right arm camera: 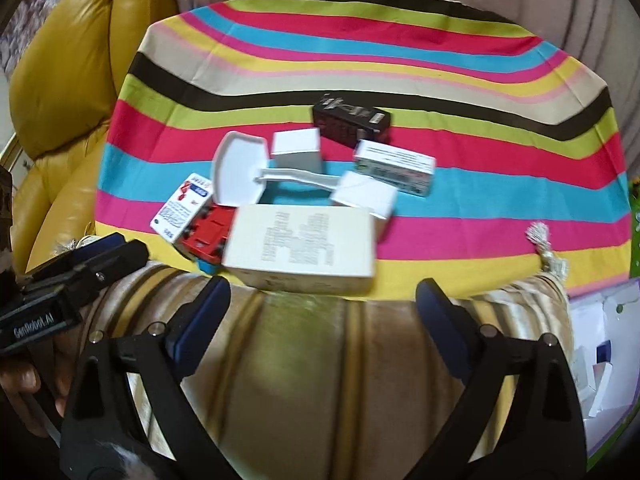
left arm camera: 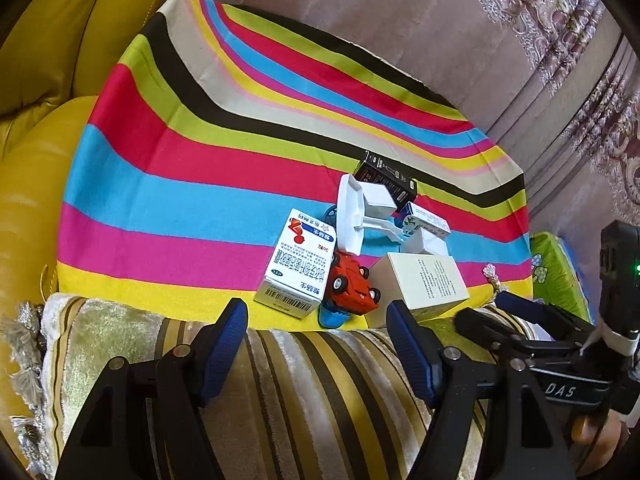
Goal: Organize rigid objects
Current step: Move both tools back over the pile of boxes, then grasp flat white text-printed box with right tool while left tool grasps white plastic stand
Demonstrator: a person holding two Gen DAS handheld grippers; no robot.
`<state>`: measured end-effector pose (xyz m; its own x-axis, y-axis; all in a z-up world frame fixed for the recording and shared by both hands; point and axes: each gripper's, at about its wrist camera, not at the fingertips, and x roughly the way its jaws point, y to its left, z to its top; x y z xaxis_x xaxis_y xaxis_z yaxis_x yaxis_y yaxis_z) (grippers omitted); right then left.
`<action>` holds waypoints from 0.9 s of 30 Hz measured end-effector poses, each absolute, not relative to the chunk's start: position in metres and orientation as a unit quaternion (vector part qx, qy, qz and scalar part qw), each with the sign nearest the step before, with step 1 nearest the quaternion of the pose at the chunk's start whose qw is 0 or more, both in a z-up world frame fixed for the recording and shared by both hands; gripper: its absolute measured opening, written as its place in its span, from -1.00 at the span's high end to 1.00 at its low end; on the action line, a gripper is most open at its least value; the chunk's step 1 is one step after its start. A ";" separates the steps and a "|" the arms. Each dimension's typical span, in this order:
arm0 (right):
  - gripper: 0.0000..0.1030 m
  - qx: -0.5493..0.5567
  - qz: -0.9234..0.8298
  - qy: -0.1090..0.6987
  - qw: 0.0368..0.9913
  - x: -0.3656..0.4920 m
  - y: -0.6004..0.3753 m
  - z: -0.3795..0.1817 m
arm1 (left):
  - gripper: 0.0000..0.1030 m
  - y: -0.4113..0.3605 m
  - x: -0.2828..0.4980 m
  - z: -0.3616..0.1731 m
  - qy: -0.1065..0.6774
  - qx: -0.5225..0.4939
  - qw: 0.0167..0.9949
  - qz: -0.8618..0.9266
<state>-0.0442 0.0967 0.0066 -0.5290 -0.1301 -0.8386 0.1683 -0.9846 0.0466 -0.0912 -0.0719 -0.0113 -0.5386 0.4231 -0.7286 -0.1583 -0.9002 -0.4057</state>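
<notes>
A cluster of rigid items lies on the striped cloth [left arm camera: 180,184]. It holds a white medicine box [left arm camera: 294,260] [right arm camera: 182,206], a red toy car [left arm camera: 352,284] [right arm camera: 206,236], a cream box [left arm camera: 424,284] [right arm camera: 300,246], a white scoop-like dish [left arm camera: 350,212] [right arm camera: 238,170], a black box [left arm camera: 384,178] [right arm camera: 352,120], a white cube [right arm camera: 298,148] and a printed carton [right arm camera: 396,164]. My left gripper [left arm camera: 315,308] is open and empty, just short of the car. My right gripper [right arm camera: 323,284] is open and empty before the cream box. Each shows in the other's view: the right gripper [left arm camera: 486,312] and the left gripper [right arm camera: 116,248].
A gold-striped velvet cushion [left arm camera: 304,392] [right arm camera: 320,360] lies under both grippers at the cloth's near edge. A yellow leather sofa arm [left arm camera: 60,80] stands on the left. A tassel [right arm camera: 540,240] and white papers [right arm camera: 600,340] lie on the right. A mauve backrest [left arm camera: 400,32] rises behind.
</notes>
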 end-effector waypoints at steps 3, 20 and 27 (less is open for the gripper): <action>-0.94 0.481 -0.872 0.037 0.081 -0.050 0.085 0.002 | -0.41 -0.074 -0.093 -0.015 -0.156 -0.452 0.168 0.862; -0.96 0.510 -0.857 0.048 0.055 -0.073 0.070 -0.018 | -0.41 -0.076 -0.093 -0.017 -0.167 -0.450 0.173 0.860; -0.96 0.523 -0.850 0.044 0.050 -0.080 0.071 -0.029 | -0.41 -0.076 -0.094 -0.013 -0.167 -0.452 0.172 0.859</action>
